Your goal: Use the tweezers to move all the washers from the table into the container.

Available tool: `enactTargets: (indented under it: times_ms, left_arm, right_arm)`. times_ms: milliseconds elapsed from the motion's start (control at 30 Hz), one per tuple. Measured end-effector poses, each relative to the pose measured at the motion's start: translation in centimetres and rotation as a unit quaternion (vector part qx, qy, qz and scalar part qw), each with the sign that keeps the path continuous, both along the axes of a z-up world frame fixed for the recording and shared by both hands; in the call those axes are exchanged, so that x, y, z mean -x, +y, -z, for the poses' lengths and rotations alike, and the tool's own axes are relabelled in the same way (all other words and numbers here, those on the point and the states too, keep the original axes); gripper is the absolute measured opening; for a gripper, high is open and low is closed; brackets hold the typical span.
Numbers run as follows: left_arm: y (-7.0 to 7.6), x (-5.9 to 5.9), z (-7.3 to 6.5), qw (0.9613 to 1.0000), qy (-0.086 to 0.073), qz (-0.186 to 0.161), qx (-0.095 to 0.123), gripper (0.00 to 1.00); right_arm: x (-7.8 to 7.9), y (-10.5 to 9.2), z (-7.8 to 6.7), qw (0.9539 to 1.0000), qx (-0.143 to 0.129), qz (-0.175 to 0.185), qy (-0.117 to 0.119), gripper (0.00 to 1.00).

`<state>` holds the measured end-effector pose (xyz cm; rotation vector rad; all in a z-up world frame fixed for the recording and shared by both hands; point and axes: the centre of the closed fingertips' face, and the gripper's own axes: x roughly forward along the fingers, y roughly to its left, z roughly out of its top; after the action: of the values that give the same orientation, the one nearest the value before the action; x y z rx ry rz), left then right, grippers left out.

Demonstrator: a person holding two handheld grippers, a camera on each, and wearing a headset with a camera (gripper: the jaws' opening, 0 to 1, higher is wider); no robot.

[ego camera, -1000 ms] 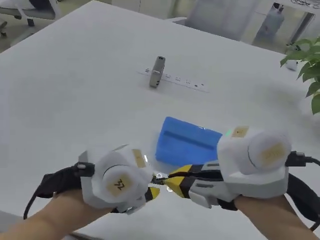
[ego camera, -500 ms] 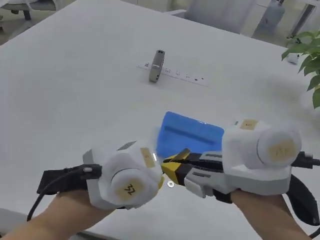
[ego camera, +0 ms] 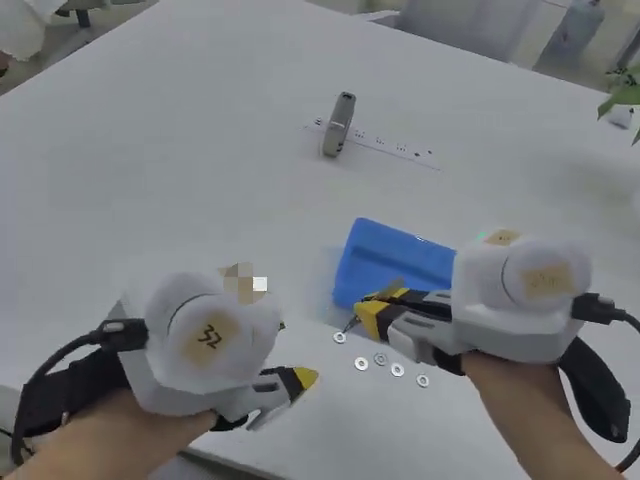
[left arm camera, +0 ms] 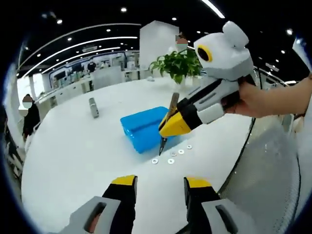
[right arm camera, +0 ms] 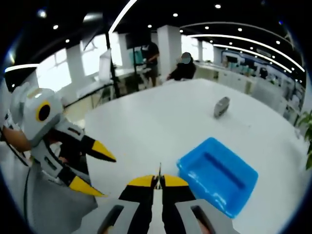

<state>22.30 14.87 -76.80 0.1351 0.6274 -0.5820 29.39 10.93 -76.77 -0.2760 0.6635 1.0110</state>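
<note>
My right gripper is shut on thin metal tweezers, whose tip points down at the table just above several small washers. The washers lie in a loose row near the front edge, in front of the blue container. In the right gripper view the jaws pinch the tweezers, with the container to the right. My left gripper stands open and holds nothing, low and to the left, apart from the washers. The left gripper view shows the tweezers' tip hovering over them.
A grey device stands on a white power strip at the back of the white table. A green plant sits at the far right. The table's front edge runs just below the washers.
My left gripper has drawn back to the left, away from the right gripper. The right gripper alone keeps the tweezers, and the washers beneath have come into sight. The head camera shifted.
</note>
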Motion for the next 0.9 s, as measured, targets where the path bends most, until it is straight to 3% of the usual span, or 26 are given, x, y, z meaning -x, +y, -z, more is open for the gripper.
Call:
enactTargets:
  times_ms: [133,167,233,333,367,433,567,633,900]
  left_arm:
    - [0.7,0.5,-0.6,0.9989,-0.023,-0.041,0.007,0.67]
    - [0.9,0.3,-0.6,0.9982,-0.031,-0.051,0.008,0.72]
    - [1.1,0.1,-0.3,0.9976,-0.033,-0.06,0.005,0.76]
    - [1.4,-0.6,0.2,0.9968,-0.031,-0.073,0.012,0.77]
    - [1.8,-0.5,0.5,0.9965,-0.026,-0.079,-0.004,0.77]
    - [1.9,-0.5,0.2,0.9958,-0.041,-0.082,-0.007,0.77]
    - [1.7,-0.3,1.2,0.9966,-0.023,-0.073,-0.029,0.84]
    - [1.8,-0.3,1.3,0.9966,-0.023,-0.072,-0.031,0.85]
    - [2.1,-0.3,1.6,0.9961,-0.02,-0.074,-0.044,0.82]
  right_arm:
    - [-0.7,0.1,1.4,0.9999,0.012,-0.003,-0.002,0.02]
    - [-0.7,0.2,1.6,0.9999,0.012,-0.006,0.0,0.02]
    - [-0.8,0.1,2.3,0.9998,0.017,-0.008,0.004,0.02]
    - [-1.0,0.1,3.0,0.9996,0.025,-0.013,0.004,0.02]
    - [-1.1,0.0,3.2,0.9995,0.029,-0.015,0.003,0.02]
    - [-1.2,0.1,3.6,0.9993,0.031,-0.019,0.002,0.02]
    - [-1.1,0.6,3.6,0.9992,0.032,-0.025,-0.004,0.03]
    - [-1.1,0.5,3.9,0.9983,0.047,-0.031,-0.011,0.03]
    - [-1.1,0.4,4.1,0.998,0.049,-0.037,-0.014,0.03]
